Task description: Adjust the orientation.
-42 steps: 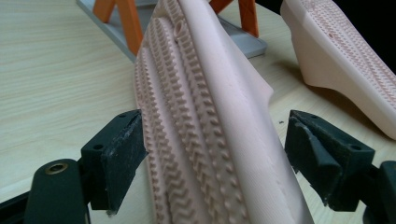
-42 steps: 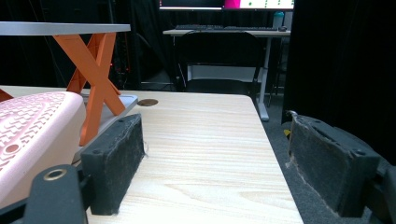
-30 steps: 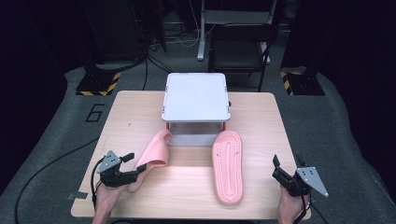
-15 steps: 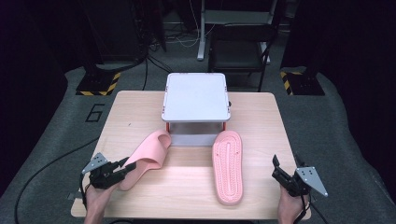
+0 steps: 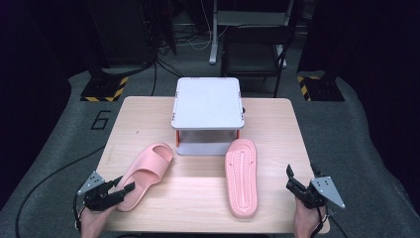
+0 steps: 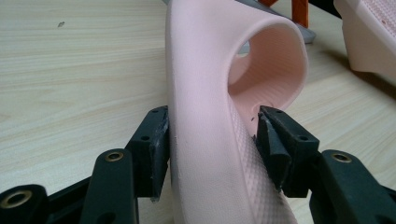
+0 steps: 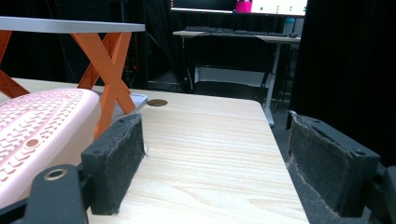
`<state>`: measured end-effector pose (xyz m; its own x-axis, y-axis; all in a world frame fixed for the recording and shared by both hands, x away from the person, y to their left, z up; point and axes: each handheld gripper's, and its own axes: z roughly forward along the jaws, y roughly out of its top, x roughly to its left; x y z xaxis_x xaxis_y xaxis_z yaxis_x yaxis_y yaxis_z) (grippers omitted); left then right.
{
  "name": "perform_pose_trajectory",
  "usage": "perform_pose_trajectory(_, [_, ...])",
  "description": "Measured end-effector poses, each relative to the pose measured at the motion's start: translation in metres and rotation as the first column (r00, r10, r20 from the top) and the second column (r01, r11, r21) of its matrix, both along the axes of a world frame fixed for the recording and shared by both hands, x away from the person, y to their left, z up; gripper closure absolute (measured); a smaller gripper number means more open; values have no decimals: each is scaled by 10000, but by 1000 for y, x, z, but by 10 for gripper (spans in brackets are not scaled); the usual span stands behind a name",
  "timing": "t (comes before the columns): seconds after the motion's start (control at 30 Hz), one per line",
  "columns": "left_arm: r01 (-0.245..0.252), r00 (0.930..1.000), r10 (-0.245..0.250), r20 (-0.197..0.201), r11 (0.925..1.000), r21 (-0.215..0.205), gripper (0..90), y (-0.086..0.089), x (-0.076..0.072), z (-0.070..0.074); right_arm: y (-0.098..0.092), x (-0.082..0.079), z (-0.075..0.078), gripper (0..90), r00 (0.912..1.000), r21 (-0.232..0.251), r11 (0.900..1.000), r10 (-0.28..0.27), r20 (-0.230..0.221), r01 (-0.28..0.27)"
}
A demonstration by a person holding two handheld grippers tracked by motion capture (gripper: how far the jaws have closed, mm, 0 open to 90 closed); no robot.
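Jaws of the left gripper (image 5: 123, 190) straddle the upright slipper's (image 5: 147, 173) heel, barely pinching; squeeze firmly before dragging.

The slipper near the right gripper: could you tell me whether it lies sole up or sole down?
Sole up. The right slipper lies flat on the table with its grooved tread facing the camera, and no strap shows on top.
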<state>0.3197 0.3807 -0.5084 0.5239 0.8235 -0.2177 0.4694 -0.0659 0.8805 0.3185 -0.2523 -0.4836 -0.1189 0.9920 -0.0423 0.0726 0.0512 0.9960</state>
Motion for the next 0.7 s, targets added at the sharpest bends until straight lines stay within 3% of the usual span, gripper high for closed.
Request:
perform_pose_trajectory(0.07, [-188, 9998, 187, 109, 9998, 85, 423, 0, 0, -1, 0, 0, 0, 179, 10000, -5, 10000, 27, -15, -27])
perform_pose_trajectory(0.13, [-516, 9981, 490, 367, 9959, 745, 397, 3, -1, 1, 1, 1, 0, 178, 9999, 18, 9999, 158, -46, -158])
perform_pose_trajectory(0.2, [-770, 9957, 709, 589, 9912, 1075, 363, 7, -3, 2, 1, 1, 0, 177, 9998, -43, 9998, 186, -46, -186])
perform_pose_trajectory(0.33, [-956, 9902, 882, 1082, 9932, 659, 345, 11, -6, 7, 2, 2, 0, 173, 9994, 41, 9995, 326, -114, -326])
perform_pose_trajectory(0.43, [-810, 9871, 740, 1418, 9957, 445, 342, 12, -8, 16, 4, 2, 1, 169, 9989, 164, 9988, 460, -93, -458])
perform_pose_trajectory(0.53, [-734, 9794, 663, 1908, 9968, 303, 340, 15, -7, 30, 3, 3, 2, 165, 9981, 266, 9979, 596, -141, -592])
perform_pose_trajectory(0.7, [-946, 9721, 973, 2136, 9952, -231, 342, 17, -6, 39, 4, 4, 4, 154, 9963, 620, 9950, 808, -305, -788])
